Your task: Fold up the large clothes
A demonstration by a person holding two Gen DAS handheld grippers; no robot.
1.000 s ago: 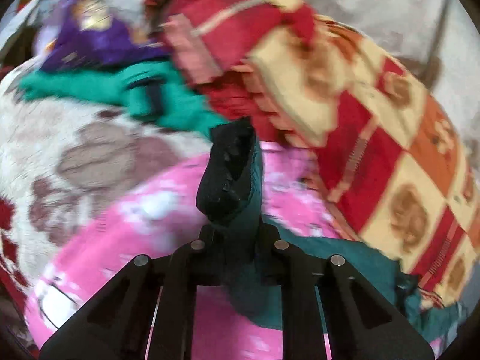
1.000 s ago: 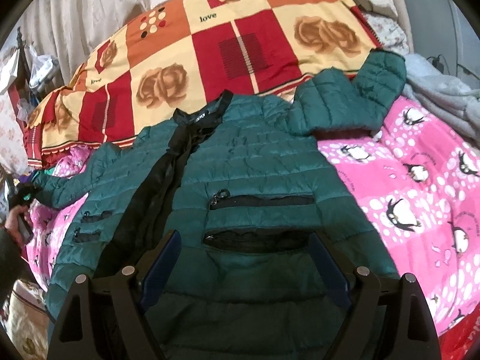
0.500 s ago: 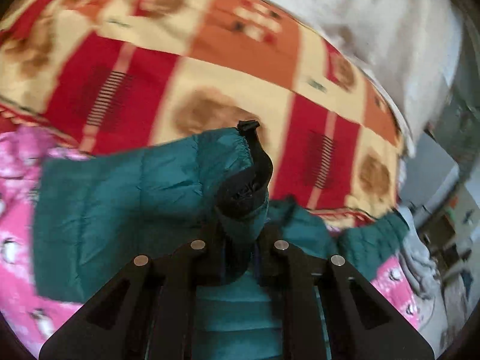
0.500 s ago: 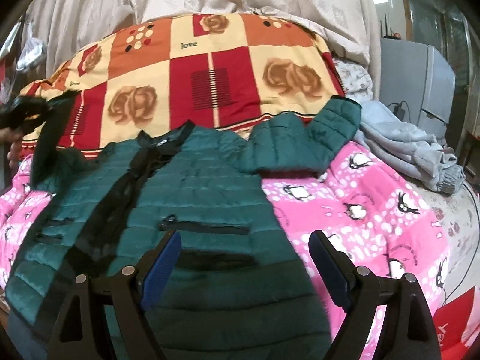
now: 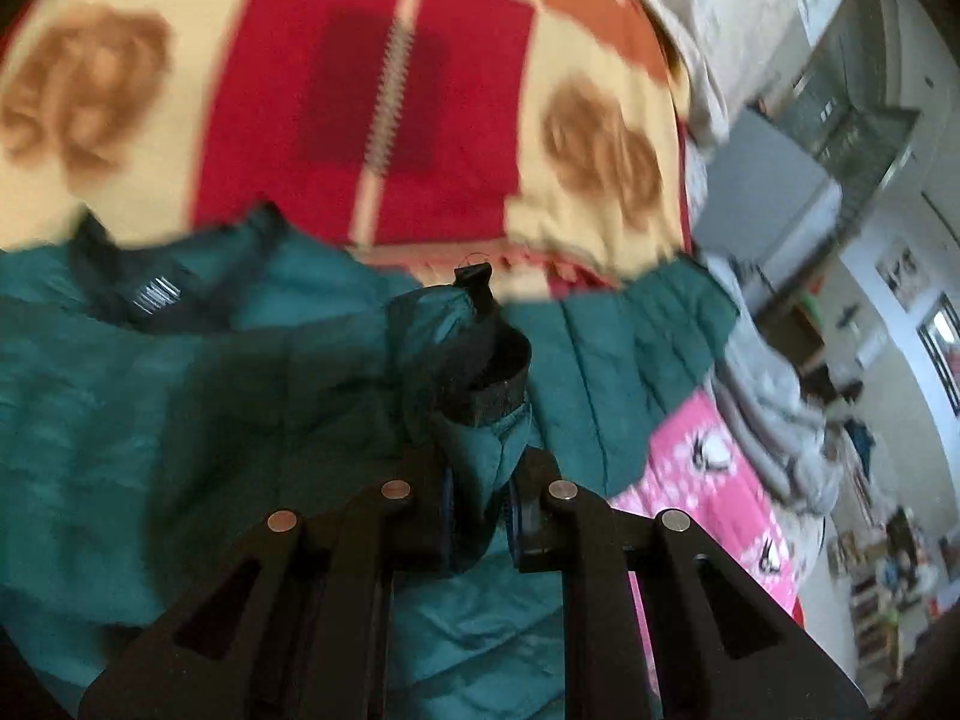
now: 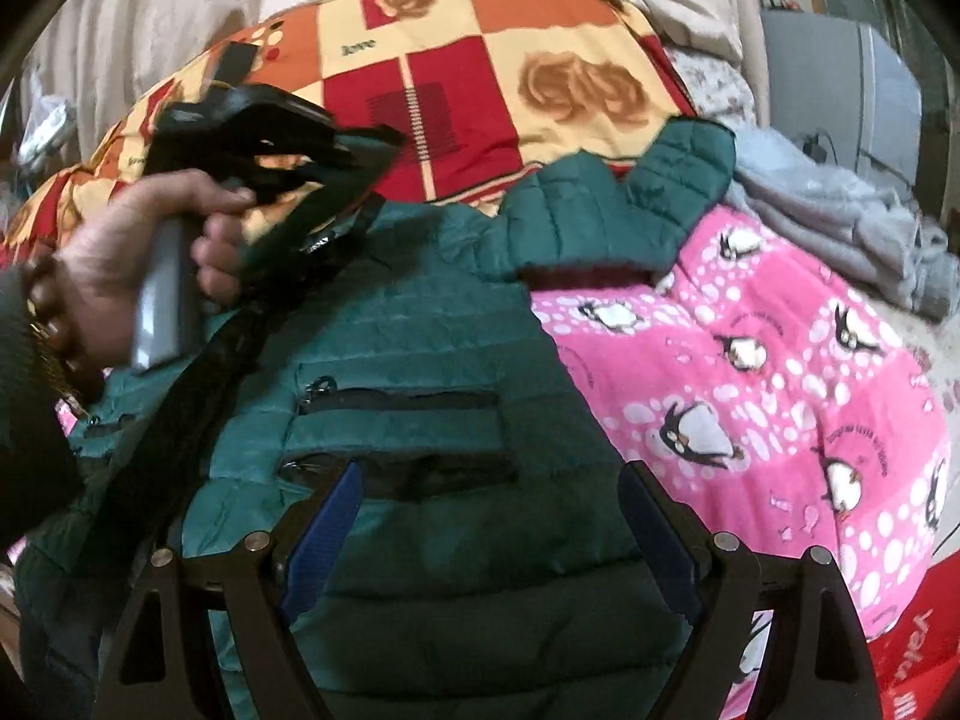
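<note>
A teal quilted jacket [image 6: 432, 336] lies face up on the bed, its black zip placket running down the left. Its far sleeve [image 6: 630, 204] is bent over toward the collar. My left gripper [image 5: 477, 516] is shut on the other sleeve [image 5: 480, 372] just behind its black cuff and holds it raised over the collar [image 5: 150, 294]. In the right wrist view a hand [image 6: 138, 240] carries that left gripper [image 6: 366, 147] above the jacket's upper left, with the sleeve hanging from it. My right gripper [image 6: 489, 528] stands open over the jacket's hem, nothing between its blue pads.
A pink penguin blanket [image 6: 750, 360] covers the bed under and right of the jacket. A red, orange and cream rose quilt [image 6: 480, 60] is heaped behind it. A grey garment [image 6: 840, 228] lies at the far right. Furniture and shelves [image 5: 870, 570] stand past the bed's right side.
My left gripper has swept the held sleeve from the bed's left edge, up and rightward, to above the jacket's collar. The right gripper has drifted slightly, still open.
</note>
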